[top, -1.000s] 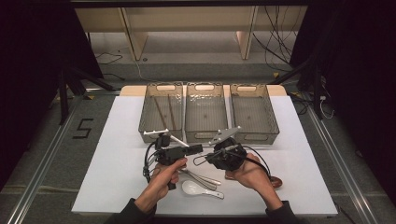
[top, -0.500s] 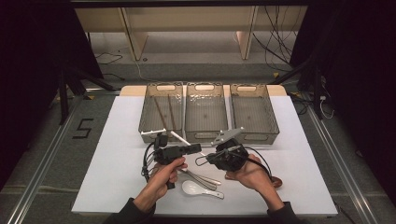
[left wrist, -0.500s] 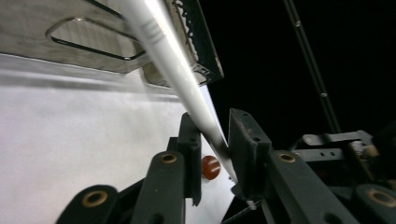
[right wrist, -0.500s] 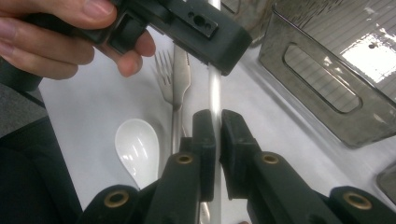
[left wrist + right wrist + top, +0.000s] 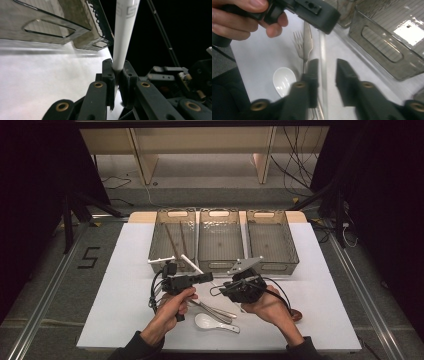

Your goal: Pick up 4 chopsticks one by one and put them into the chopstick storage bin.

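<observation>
Your left tool (image 5: pixel 117 75) clamps the long white plastic chopstick (image 5: pixel 123 32) beside the smoky plastic bins (image 5: pixel 221 240); your right tool (image 5: pixel 325 75), jaws just opening, stands apart around it.

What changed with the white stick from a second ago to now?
The left tool has just been closing and now pinches the white stick. The right tool has just been opening, letting the stick go; it still sits between the open jaws. The bins, fork and white spoon stayed put.
</observation>
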Tool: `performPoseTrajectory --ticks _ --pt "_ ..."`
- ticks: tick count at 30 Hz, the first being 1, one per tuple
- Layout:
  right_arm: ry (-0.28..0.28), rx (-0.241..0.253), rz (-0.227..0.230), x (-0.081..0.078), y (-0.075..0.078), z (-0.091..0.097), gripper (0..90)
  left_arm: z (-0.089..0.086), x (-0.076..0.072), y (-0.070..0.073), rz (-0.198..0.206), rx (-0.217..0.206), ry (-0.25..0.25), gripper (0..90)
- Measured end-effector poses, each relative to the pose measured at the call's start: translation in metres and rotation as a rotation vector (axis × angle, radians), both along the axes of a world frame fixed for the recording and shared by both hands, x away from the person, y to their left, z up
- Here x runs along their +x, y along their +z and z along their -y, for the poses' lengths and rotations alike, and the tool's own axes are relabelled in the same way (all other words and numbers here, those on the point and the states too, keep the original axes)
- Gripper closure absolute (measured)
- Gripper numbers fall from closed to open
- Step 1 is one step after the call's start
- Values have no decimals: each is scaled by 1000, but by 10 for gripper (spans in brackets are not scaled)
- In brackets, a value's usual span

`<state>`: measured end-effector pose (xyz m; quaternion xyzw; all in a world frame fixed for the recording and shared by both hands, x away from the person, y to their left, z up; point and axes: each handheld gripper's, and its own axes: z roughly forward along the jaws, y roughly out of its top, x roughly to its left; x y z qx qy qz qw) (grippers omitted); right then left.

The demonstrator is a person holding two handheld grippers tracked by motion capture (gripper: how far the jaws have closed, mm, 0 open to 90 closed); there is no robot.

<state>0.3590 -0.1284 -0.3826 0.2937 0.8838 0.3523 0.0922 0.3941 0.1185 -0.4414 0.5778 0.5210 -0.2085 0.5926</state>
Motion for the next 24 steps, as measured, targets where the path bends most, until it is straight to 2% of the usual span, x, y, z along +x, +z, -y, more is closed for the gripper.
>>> performPoseTrajectory --ticks 6,10,17,24 --pt "-9 20 -15 -1 -2 7 521 -12 7 12 43 36 13 833" --pt "-21 28 -13 -2 -4 12 440 -26 14 21 63 57 42 833" --pt "-47 18 -26 -3 -11 17 364 -54 31 38 92 86 108 832" --pt "-55 15 -26 -6 -14 21 333 -77 50 57 114 118 148 832"
